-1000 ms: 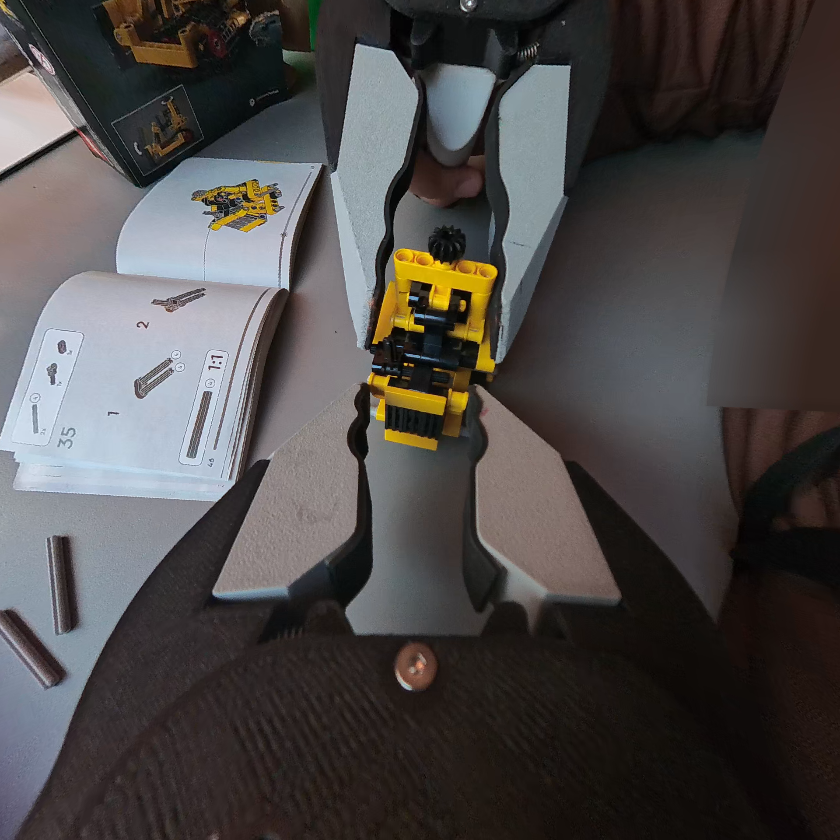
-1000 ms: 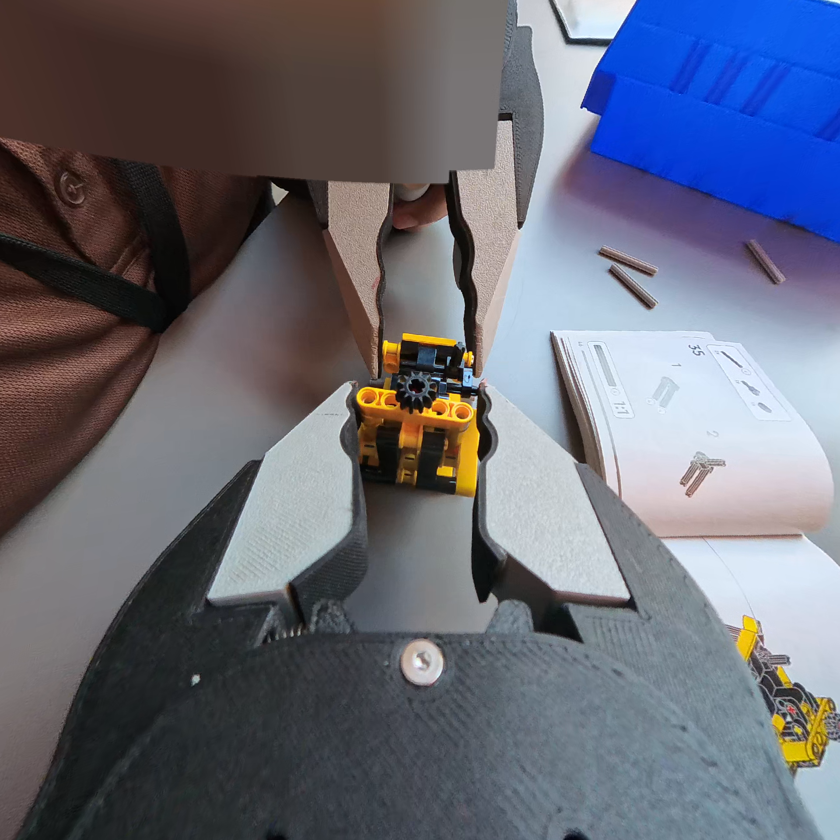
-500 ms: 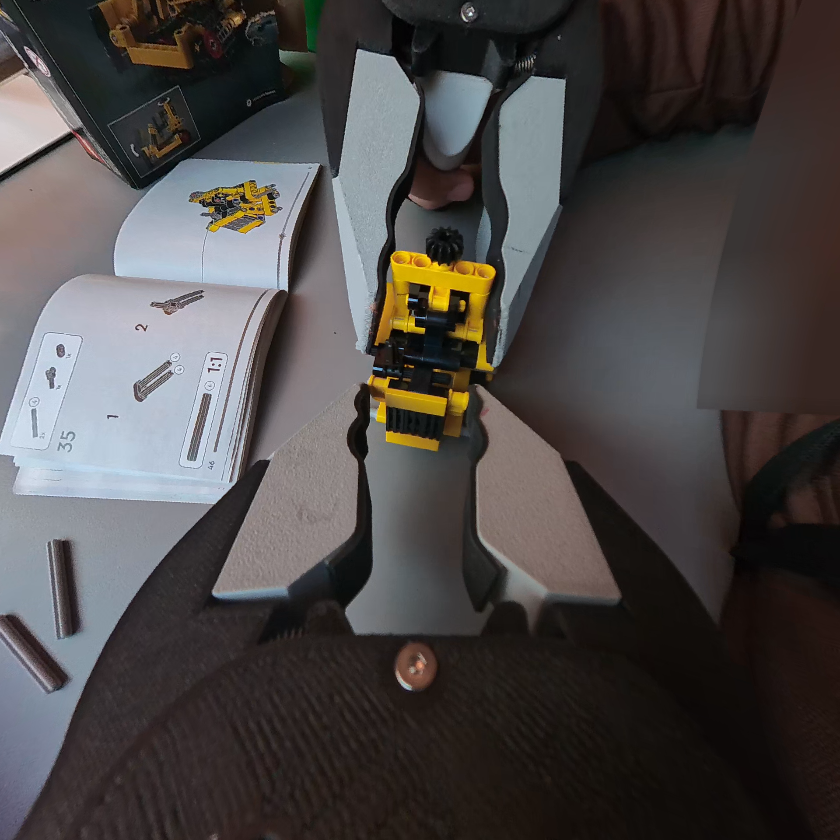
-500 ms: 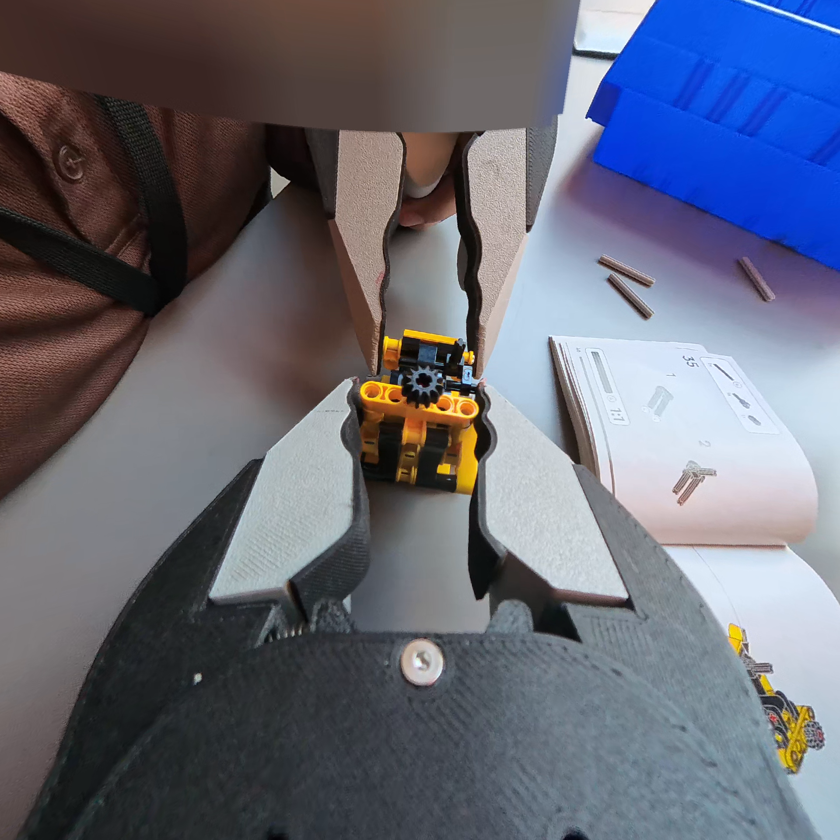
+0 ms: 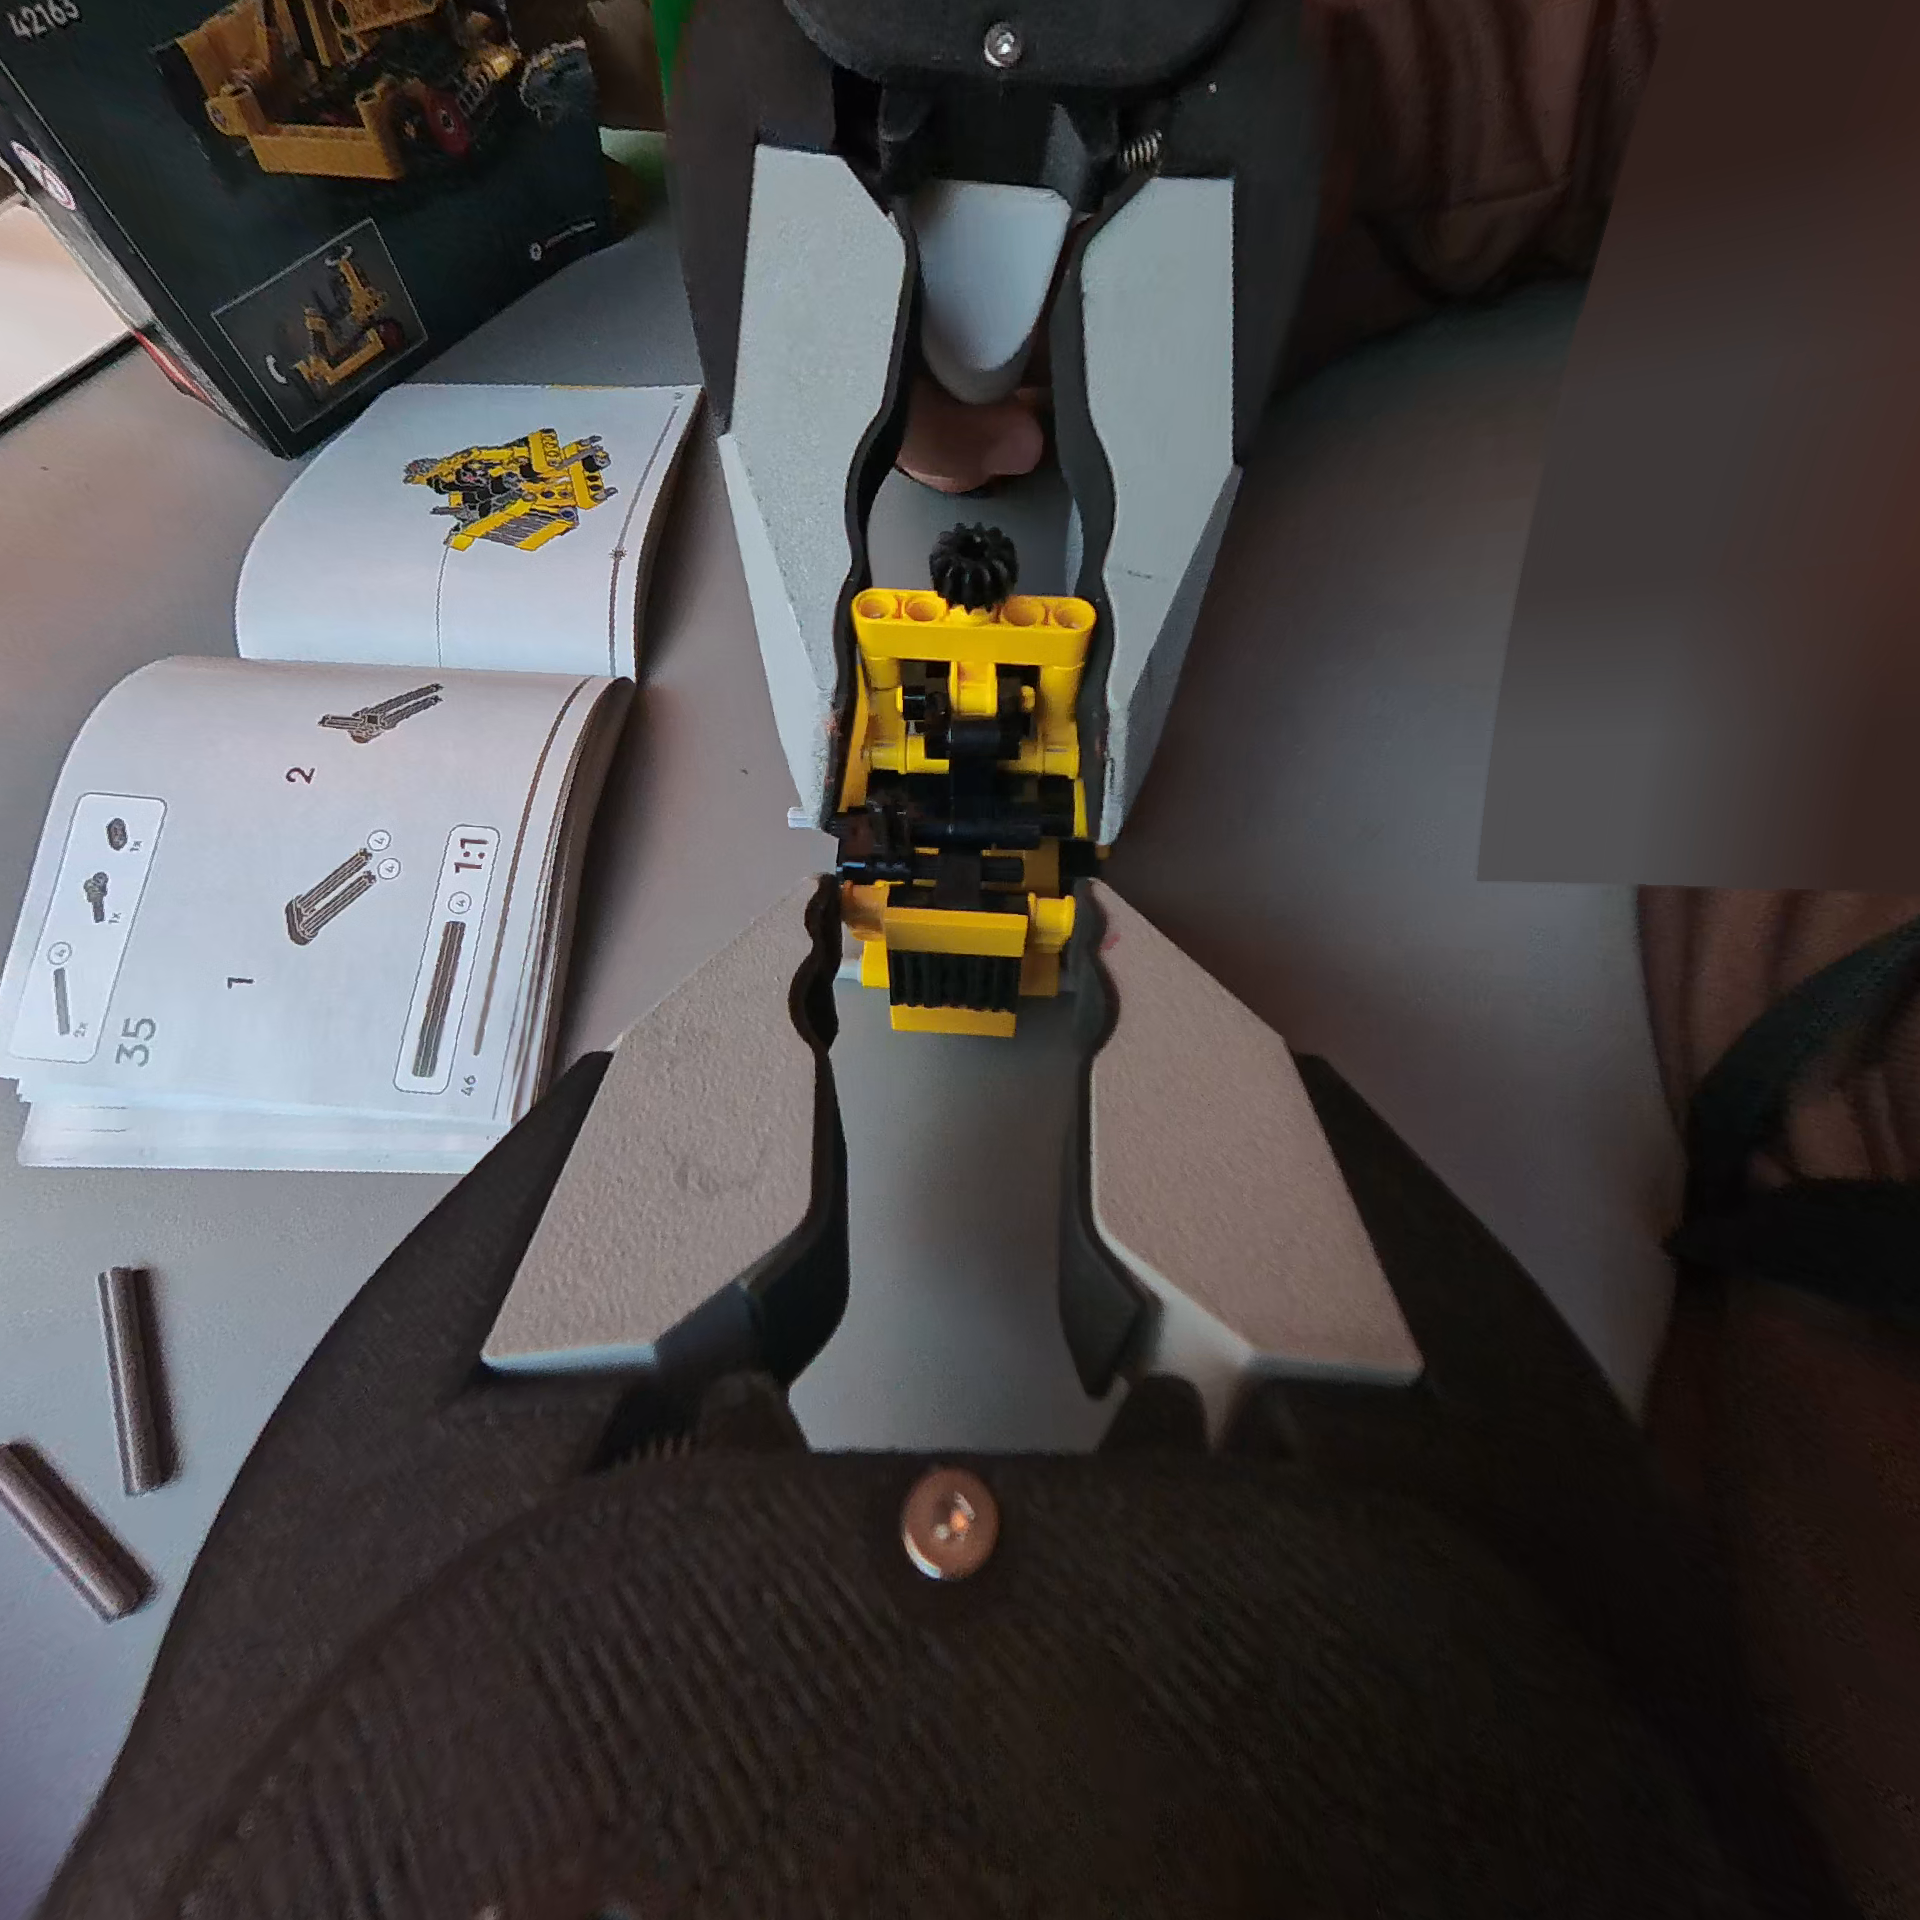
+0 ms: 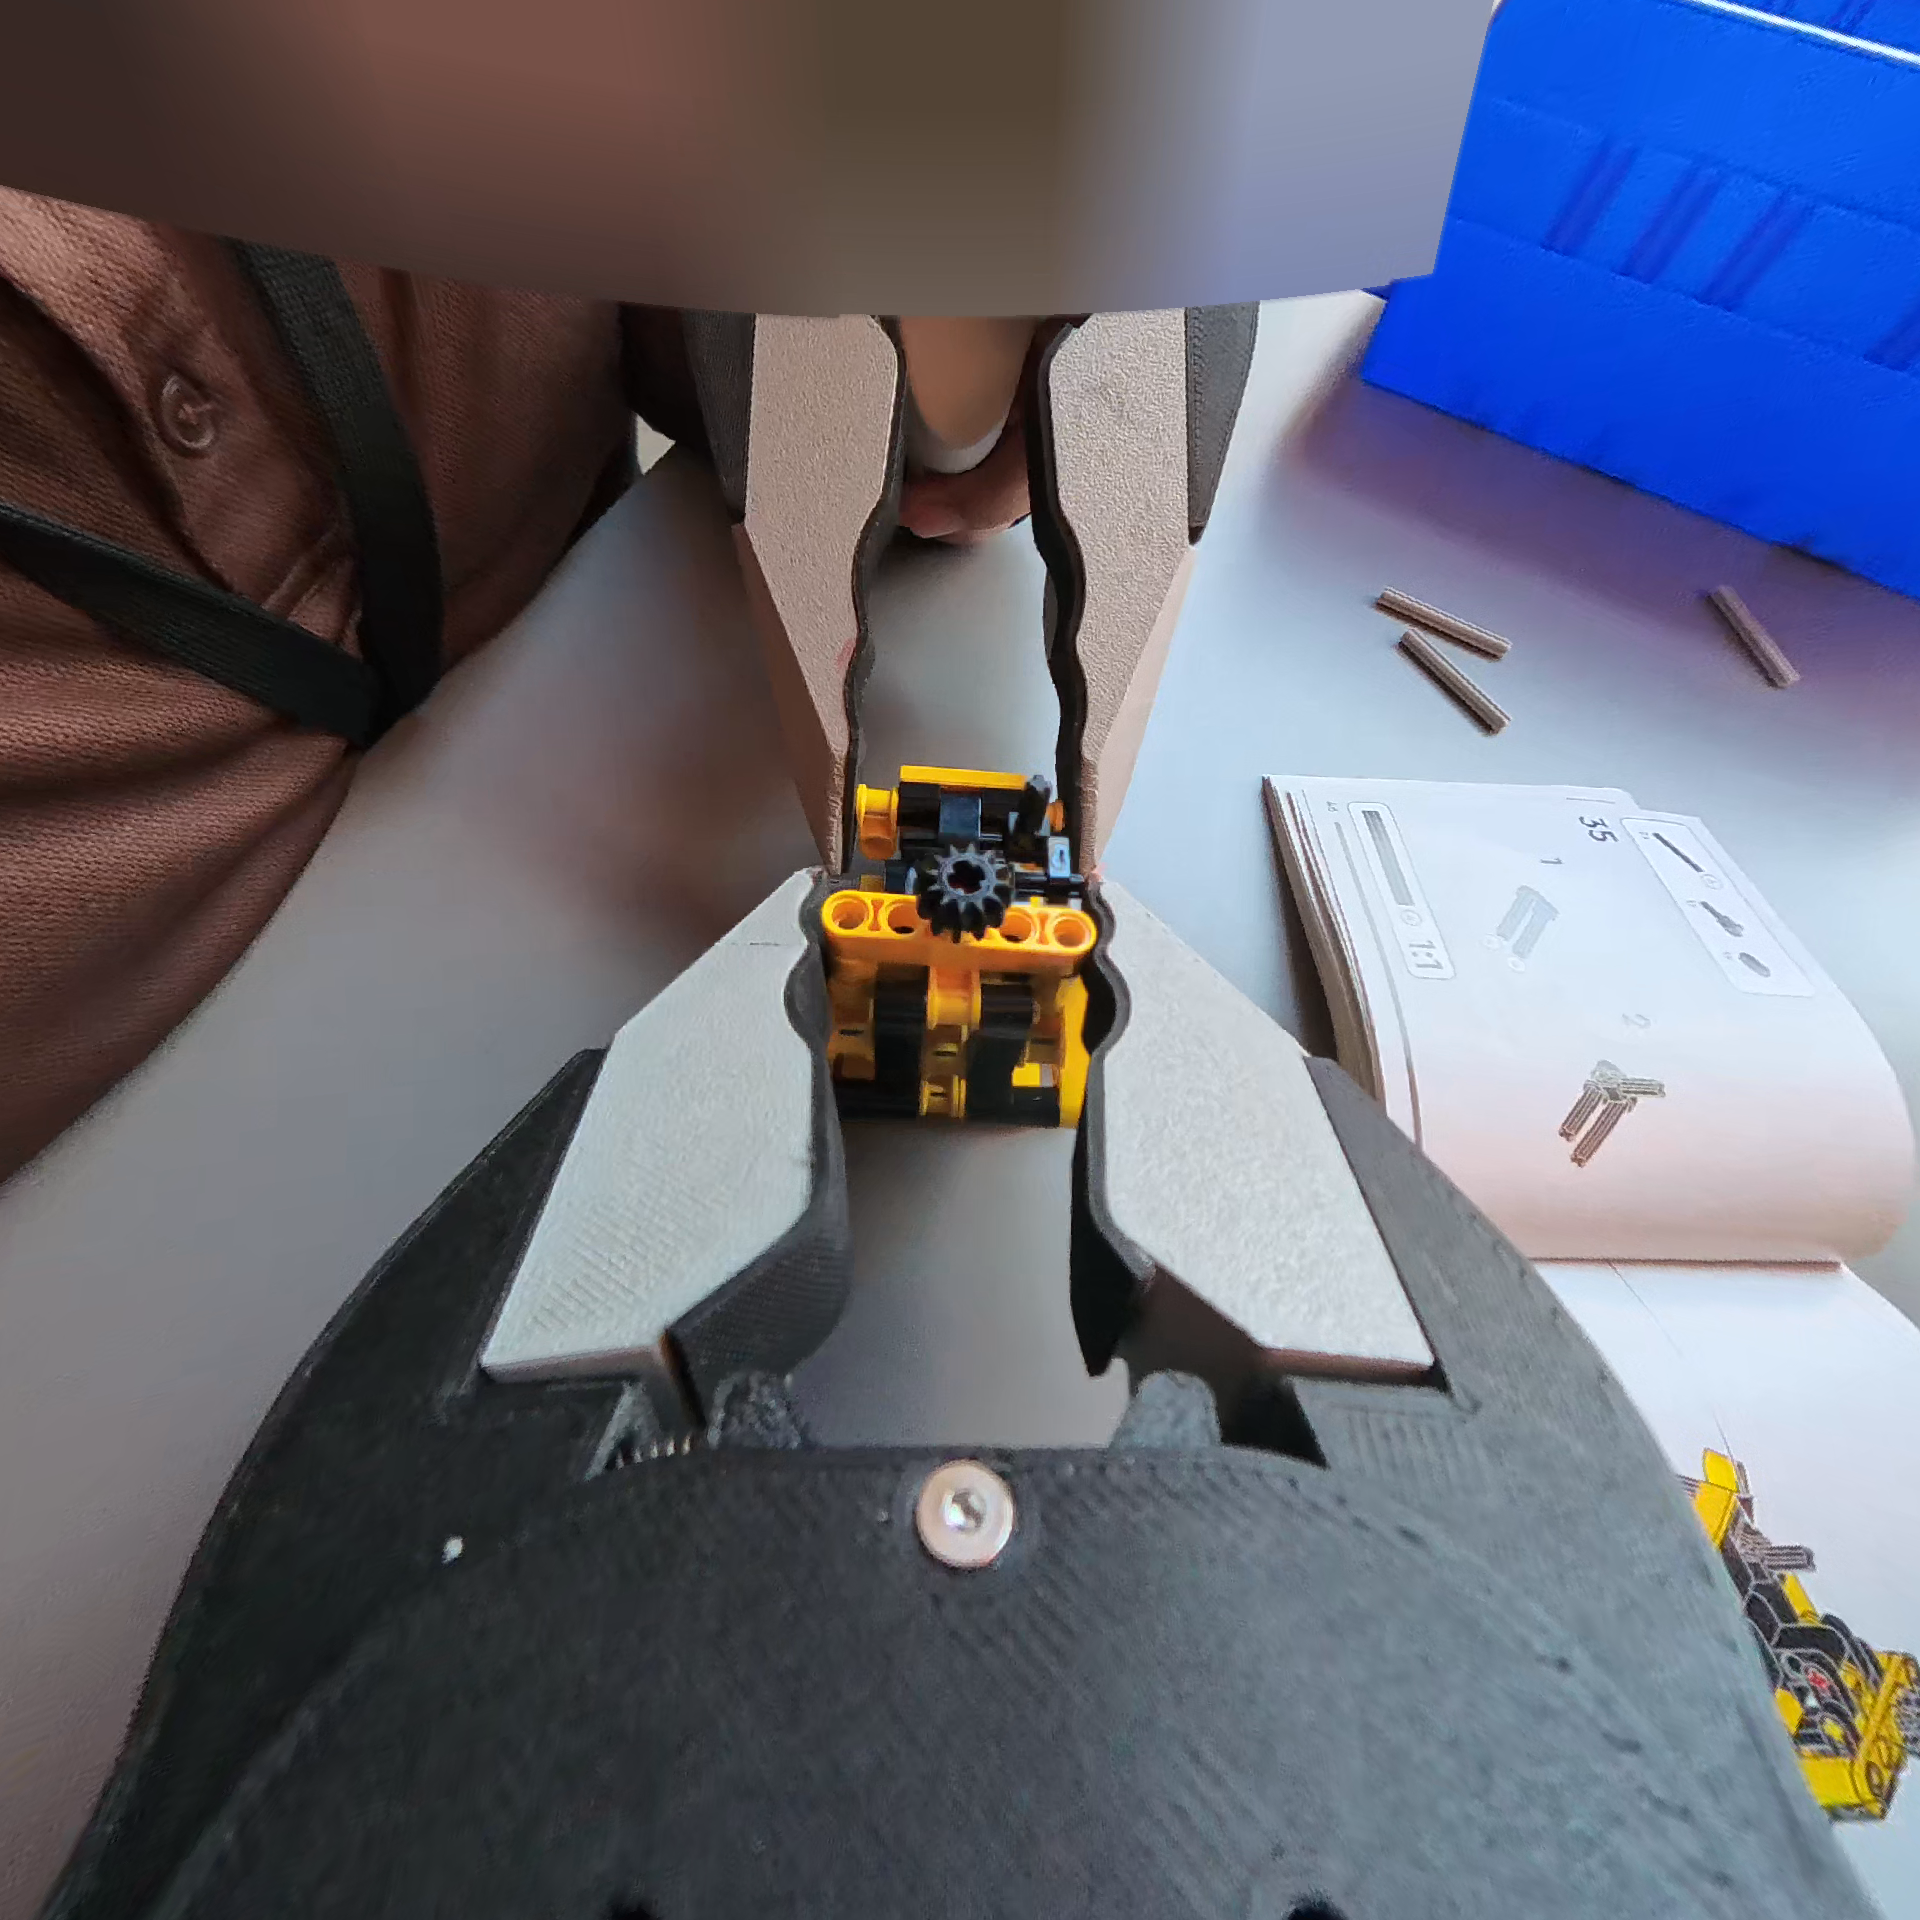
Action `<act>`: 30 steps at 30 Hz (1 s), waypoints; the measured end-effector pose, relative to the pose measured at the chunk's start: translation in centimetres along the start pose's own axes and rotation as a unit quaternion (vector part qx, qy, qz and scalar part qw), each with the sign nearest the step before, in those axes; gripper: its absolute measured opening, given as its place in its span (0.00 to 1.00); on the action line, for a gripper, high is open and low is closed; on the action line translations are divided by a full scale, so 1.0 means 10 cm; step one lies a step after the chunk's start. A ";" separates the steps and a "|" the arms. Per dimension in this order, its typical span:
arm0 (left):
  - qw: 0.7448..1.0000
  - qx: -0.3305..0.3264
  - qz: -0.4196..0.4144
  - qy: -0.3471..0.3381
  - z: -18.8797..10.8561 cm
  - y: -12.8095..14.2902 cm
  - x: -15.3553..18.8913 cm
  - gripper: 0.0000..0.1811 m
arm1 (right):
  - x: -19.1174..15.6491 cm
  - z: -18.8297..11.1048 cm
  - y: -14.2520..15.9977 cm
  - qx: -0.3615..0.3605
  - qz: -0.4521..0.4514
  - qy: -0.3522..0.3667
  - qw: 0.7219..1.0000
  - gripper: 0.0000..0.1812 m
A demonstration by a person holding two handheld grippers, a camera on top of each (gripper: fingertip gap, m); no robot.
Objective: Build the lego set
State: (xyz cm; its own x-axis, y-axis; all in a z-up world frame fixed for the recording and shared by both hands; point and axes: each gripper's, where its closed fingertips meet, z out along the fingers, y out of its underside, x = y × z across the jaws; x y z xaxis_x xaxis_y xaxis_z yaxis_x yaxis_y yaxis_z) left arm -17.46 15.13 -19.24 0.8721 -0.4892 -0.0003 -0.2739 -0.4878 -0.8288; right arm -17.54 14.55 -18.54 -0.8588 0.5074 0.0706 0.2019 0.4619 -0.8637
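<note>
A small yellow and black lego assembly [image 5: 961, 831] with a black gear [image 5: 971, 566] on its far end is held just above the grey table between both grippers. My left gripper [image 5: 956, 920] is shut on its near end with the black grille. My right gripper [image 5: 966, 800] comes from the opposite side and is shut on the gear end. In the right wrist view my right gripper [image 6: 956, 914] clamps the yellow holed beam of the assembly [image 6: 956, 1029], with the gear [image 6: 966, 888] facing the camera. The left gripper [image 6: 961, 831] holds the far end.
An open instruction booklet [image 5: 312, 883] lies on the table, also in the right wrist view [image 6: 1558, 1018]. The set's dark box [image 5: 312, 187] stands behind it. Dark brown axles [image 5: 135, 1371] [image 6: 1455, 665] lie loose. A blue bin [image 6: 1714, 312] stands beyond. The person's brown shirt [image 6: 208, 623] is close by. The grippers are tip to tip, or close to it.
The two grippers keep their hold on the assembly. The right gripper has shifted slightly, so the booklet and bin sit a little differently in its view.
</note>
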 end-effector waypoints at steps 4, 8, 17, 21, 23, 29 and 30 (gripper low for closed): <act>1.000 0.001 0.001 -0.001 0.00 0.00 -0.01 0.23 | -0.01 0.01 0.00 -0.002 -0.012 -0.003 1.000 0.29; 1.000 0.000 0.002 -0.001 0.01 0.00 0.00 0.23 | 0.00 0.06 0.00 -0.011 -0.018 -0.003 1.000 0.26; 1.000 0.000 -0.008 -0.001 0.00 0.00 -0.03 0.23 | 0.03 0.08 -0.01 -0.015 -0.024 0.020 0.999 0.25; 1.000 -0.001 -0.002 0.001 0.00 0.00 -0.02 0.23 | 0.01 0.07 -0.01 -0.015 -0.032 0.013 0.999 0.25; 1.000 -0.001 -0.001 0.003 0.00 0.01 -0.01 0.23 | 0.00 0.07 -0.01 -0.014 -0.032 0.008 0.999 0.25; 1.000 -0.001 -0.001 -0.003 0.00 0.01 -0.03 0.23 | 0.01 0.08 -0.01 -0.015 -0.030 0.015 0.999 0.24; 1.000 -0.001 -0.005 -0.003 -0.01 0.01 -0.04 0.23 | 0.02 0.08 -0.01 -0.016 -0.025 0.018 0.999 0.25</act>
State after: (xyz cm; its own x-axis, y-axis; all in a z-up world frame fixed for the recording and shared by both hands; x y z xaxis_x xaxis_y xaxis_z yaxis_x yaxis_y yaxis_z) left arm -17.82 15.22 -19.27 0.8775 -0.4796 0.0045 -0.2655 -0.4935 -0.8282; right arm -18.15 14.03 -18.87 -0.8508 0.5085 0.1325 0.1738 0.5103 -0.8423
